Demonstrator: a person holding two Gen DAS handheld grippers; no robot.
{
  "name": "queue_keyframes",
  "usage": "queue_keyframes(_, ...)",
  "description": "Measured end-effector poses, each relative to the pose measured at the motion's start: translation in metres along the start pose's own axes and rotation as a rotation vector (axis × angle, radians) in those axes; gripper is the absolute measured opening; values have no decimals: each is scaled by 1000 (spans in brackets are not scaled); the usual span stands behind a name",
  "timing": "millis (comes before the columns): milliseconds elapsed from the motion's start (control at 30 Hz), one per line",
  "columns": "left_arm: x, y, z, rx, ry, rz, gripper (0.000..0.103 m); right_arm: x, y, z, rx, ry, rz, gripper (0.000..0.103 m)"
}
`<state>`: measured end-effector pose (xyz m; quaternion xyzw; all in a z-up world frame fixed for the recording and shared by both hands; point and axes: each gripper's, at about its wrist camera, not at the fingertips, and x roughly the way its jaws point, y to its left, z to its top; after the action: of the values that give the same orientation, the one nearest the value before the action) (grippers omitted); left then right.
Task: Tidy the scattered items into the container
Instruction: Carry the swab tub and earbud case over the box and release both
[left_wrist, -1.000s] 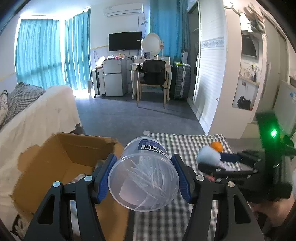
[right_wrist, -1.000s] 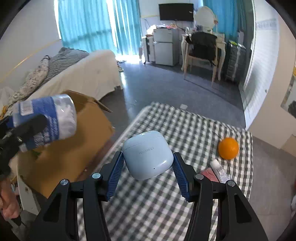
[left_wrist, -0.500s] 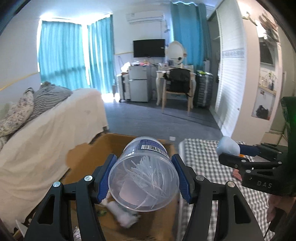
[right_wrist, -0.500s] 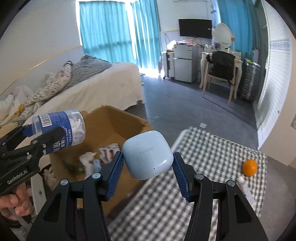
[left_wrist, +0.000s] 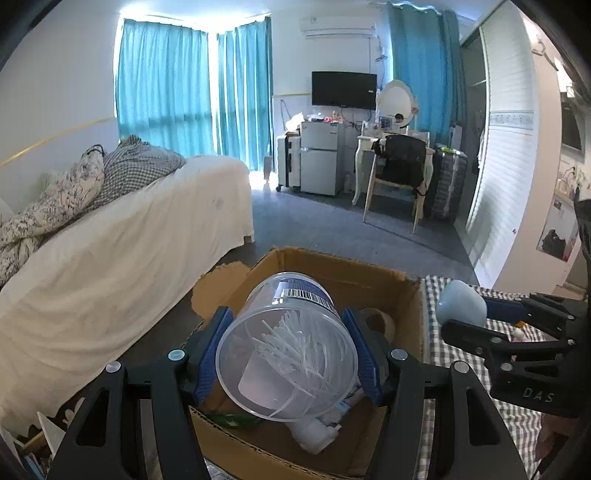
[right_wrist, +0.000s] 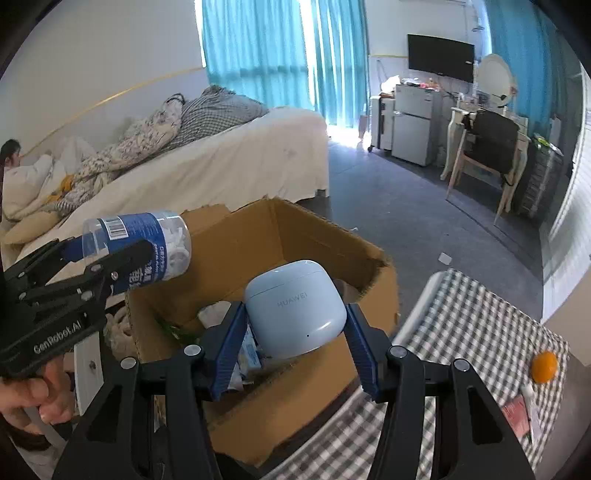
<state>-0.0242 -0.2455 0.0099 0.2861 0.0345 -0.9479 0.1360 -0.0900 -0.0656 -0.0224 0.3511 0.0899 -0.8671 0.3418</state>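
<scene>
My left gripper (left_wrist: 287, 350) is shut on a clear plastic jar of cotton swabs (left_wrist: 286, 350) with a blue label, held on its side over the open cardboard box (left_wrist: 369, 273). My right gripper (right_wrist: 295, 325) is shut on a pale blue earbuds case (right_wrist: 295, 306), held over the same box (right_wrist: 255, 236). Seen from the right wrist, the jar (right_wrist: 147, 243) hangs above the box's left wall. The left wrist view has the case (left_wrist: 461, 308) at the box's right edge. Several small items lie in the box bottom.
A checked tablecloth (right_wrist: 480, 332) covers the table right of the box, with an orange (right_wrist: 543, 366), a small tube (right_wrist: 532, 406) and a red packet (right_wrist: 515, 417) on it. A bed (left_wrist: 110, 240) stands left of the box. A person's hand (right_wrist: 37, 402) grips the left tool.
Both grippers have carried their items leftward from above the table to above the box. The grips have not changed.
</scene>
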Motion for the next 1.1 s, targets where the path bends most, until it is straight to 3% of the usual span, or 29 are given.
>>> queue_keyframes(300,15,26,-6,-33,22,61,62,60,19,3,-48,48,78,54)
queue_keyframes(500,26,36,-14,-58,43,83,62,79,20,2,-65,56,74,55)
queue_keyframes(533,28,35,-15,-55,46,83,62,80,18,3,-59,52,69,56)
queue_keyframes(667,35,32,-16,-48,60,78,62,74,10,6,-30,18,57,84)
queue_keyframes(1100,63,13,-16,-40,88,48,63,46,-23,-2,-28,4,-62,87)
